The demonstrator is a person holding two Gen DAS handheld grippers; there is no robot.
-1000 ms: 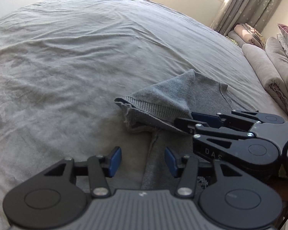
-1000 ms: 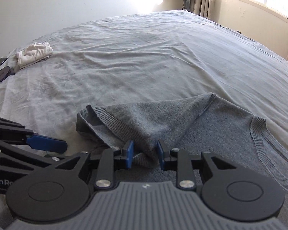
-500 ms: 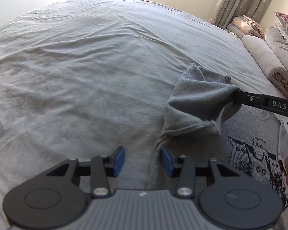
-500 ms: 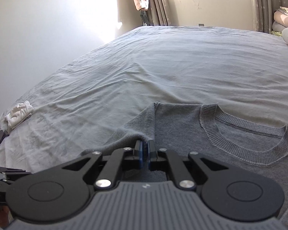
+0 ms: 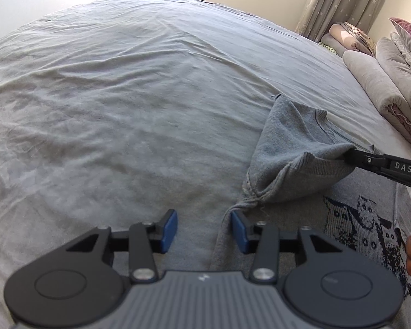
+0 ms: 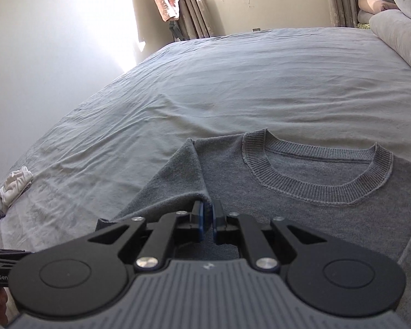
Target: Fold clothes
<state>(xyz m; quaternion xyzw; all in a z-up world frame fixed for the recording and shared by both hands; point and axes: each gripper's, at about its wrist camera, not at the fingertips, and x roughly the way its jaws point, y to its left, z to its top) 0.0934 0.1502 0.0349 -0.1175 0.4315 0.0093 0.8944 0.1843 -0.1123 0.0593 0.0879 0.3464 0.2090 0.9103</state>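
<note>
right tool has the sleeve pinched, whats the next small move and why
Probably carry the sleeve a little further across the sweater chest, then lower and release. The right tool is shut on the sleeve's end, lifted off the body, so the fold is not yet laid flat. The left tool is open and holds nothing, beside the sweater's edge on the bed.
</note>
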